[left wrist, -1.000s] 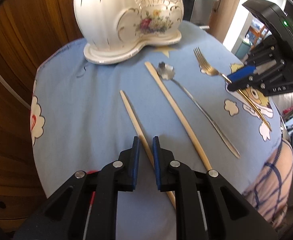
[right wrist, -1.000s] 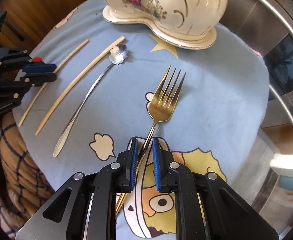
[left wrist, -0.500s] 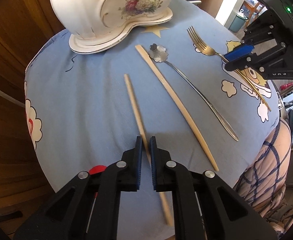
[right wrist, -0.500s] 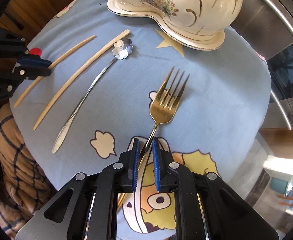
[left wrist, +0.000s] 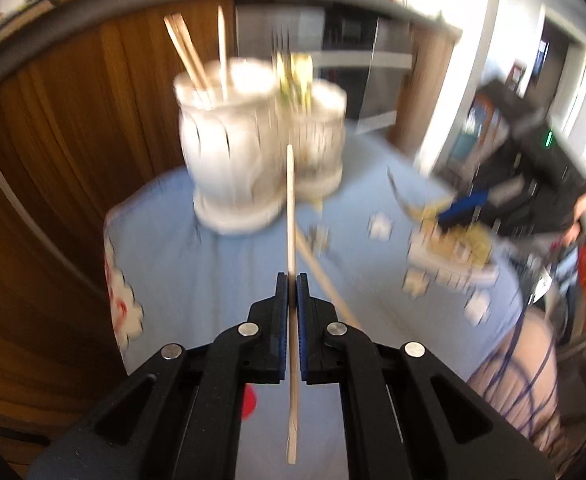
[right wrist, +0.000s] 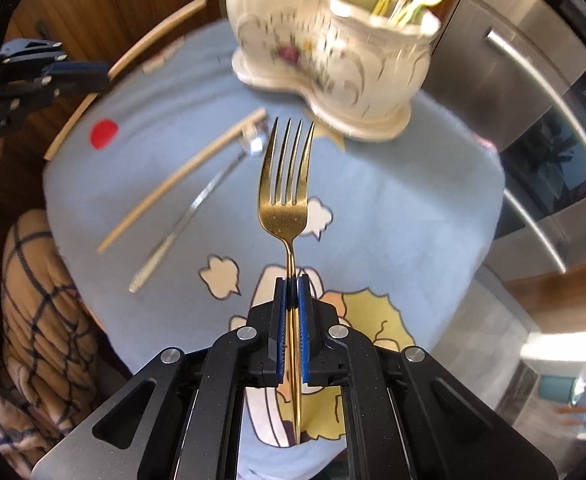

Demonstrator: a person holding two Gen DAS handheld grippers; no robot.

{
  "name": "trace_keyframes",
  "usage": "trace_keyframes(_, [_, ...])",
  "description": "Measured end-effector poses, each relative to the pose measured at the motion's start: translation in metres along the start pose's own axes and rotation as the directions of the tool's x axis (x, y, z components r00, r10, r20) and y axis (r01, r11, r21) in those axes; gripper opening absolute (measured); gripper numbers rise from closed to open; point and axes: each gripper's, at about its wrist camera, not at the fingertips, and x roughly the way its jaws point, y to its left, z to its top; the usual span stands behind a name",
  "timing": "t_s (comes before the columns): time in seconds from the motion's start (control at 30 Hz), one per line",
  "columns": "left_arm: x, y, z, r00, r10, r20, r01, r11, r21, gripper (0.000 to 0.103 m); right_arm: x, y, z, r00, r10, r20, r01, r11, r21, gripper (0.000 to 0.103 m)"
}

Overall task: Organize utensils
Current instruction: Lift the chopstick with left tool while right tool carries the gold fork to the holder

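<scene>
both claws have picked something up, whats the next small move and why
Probably carry the gold fork, clamped in the right claw, toward the right-hand cup of the ceramic holder, tines up. That cup already holds gold cutlery, while the left claw grips a wooden chopstick.

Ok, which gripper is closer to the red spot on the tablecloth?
Left. The left gripper, holding a chopstick, hangs close over the red spot; the right gripper, holding the fork, sits farther off, to its right.

Gold fork (right wrist: 284,200) & wooden chopstick (left wrist: 291,216) aloft, clamped; spoon (right wrist: 197,208) flat on cloth.
</scene>
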Motion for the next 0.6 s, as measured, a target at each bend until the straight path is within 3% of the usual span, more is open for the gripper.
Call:
trace_keyframes(0.1, [-0.018,0.004,0.008,0.992,0.006,0.127,0.000,0.999,-0.047,0.004,-0.015,-0.005,-0.001,0.997,0.008,0.080,-0.010,1.000,0.018,0.007])
trace_keyframes(0.2, [-0.027,0.006,0.016,0.973,0.012,0.232,0.011,0.995,-0.097,0.004,-0.032,-0.009,-0.004,0.984,0.010,0.178,-0.019,0.999,0.050,0.007])
trace_keyframes(0.43, [-0.029,0.024,0.016,0.929,0.020,0.370,0.064,0.974,-0.215,0.004,-0.055,-0.014,-0.008,0.919,0.024,0.393,-0.084,0.987,0.136,0.007])
trace_keyframes(0.53, [-0.029,0.026,0.019,0.903,0.030,0.429,0.076,0.971,-0.227,0.004,-0.062,-0.014,-0.007,0.888,0.018,0.459,-0.100,0.983,0.155,0.007])
trace_keyframes(0.6, [-0.029,0.030,0.023,0.874,0.029,0.484,0.104,0.964,-0.246,0.004,-0.068,-0.014,-0.005,0.867,0.011,0.498,-0.109,0.980,0.168,0.007])
